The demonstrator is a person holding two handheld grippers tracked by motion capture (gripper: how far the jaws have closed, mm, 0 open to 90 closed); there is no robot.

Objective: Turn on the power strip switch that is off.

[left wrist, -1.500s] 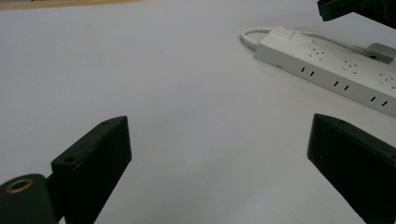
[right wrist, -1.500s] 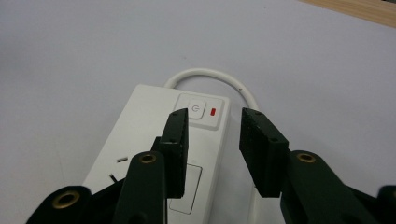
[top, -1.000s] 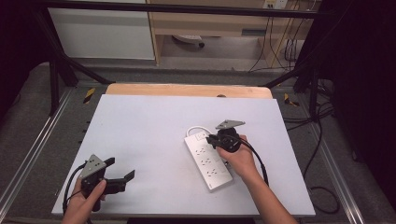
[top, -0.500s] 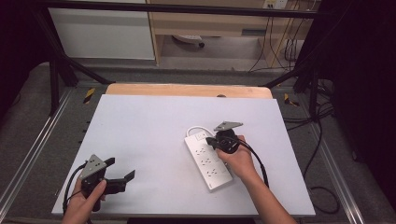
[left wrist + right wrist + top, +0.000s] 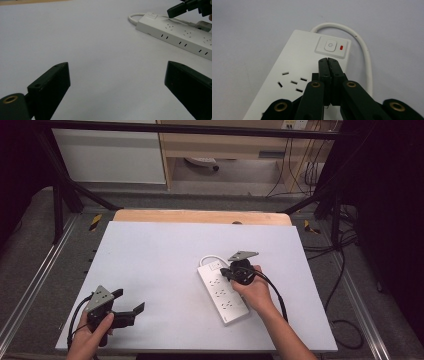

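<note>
While the white plastic power strip (image 5: 221, 293) is laid slantwise on the pale grey worktop (image 5: 160, 260), the right hand-held gripper (image 5: 328, 60) is held over its switch end, jaws pressed together with nothing between them, just short of the square power button (image 5: 330, 46). The left hand-held gripper (image 5: 131, 310) is kept well apart near the front edge, jaws spread wide and empty.

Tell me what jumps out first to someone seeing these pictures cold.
A white power strip lies right of centre on the pale table. The right gripper hangs over its switch end, jaws shut, tips just short of the power button and its red light. The left gripper rests open near the table's front left corner.
</note>
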